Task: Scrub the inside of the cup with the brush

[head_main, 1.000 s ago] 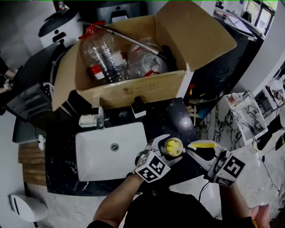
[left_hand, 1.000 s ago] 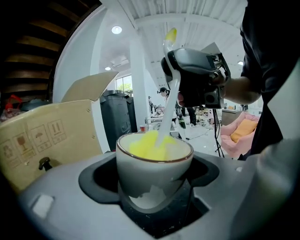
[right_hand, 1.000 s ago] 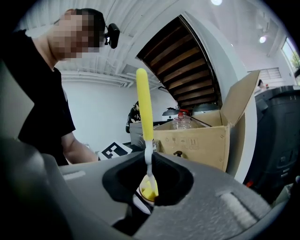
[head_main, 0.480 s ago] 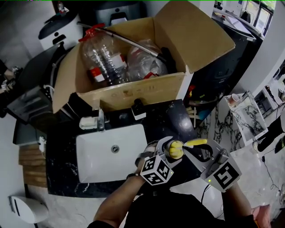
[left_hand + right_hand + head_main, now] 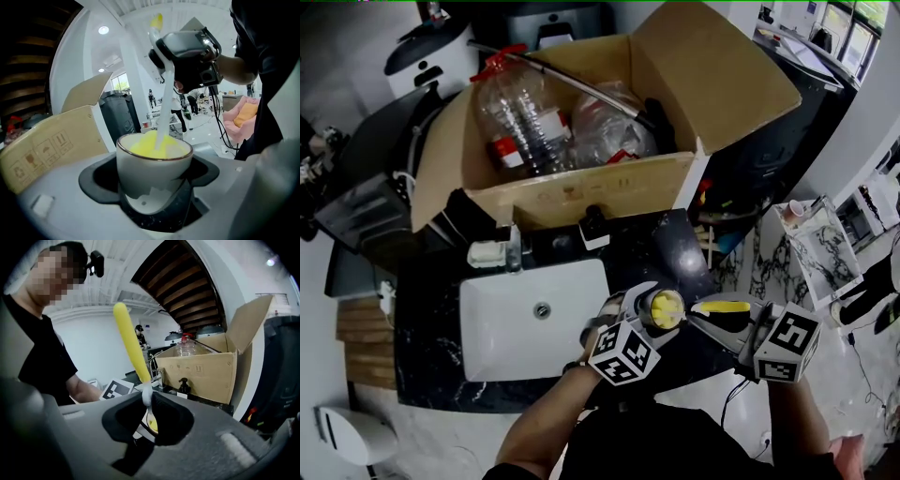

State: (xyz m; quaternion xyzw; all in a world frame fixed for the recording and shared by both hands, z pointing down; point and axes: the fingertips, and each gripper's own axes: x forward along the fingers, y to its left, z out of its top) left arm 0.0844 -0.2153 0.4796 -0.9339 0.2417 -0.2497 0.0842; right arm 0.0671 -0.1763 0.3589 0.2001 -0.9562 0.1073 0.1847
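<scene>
Over the front edge of the dark counter (image 5: 675, 246), just right of the white sink (image 5: 525, 323), the left gripper (image 5: 649, 317) holds a pale cup (image 5: 152, 171). Its jaws are pressed against the cup's lower body from either side. In the left gripper view the cup sits upright between them, its thin dark rim on top and its mouth open; in the head view that mouth faces up and a little toward the right gripper (image 5: 727, 323). The brush (image 5: 164, 110) goes into the cup head first. Its yellow sponge head (image 5: 151, 146) fills the inside up to the rim, and the white shaft rises out of it almost straight, leaning slightly to the right, up to the right gripper above. That gripper's jaws are clamped on the white neck of the brush, just where the yellow handle (image 5: 131, 345) begins. In the right gripper view the handle stands up out of the jaws and leans left, its rounded end free, while the head shows yellow beyond the jaws. From the head view the brush's long axis runs across from the right gripper toward the cup, head end to the left. Behind the sink stand a faucet (image 5: 511, 251), a dark soap dispenser (image 5: 592, 225) and an open cardboard box (image 5: 581, 192) holding clear plastic bottles (image 5: 520, 117).
</scene>
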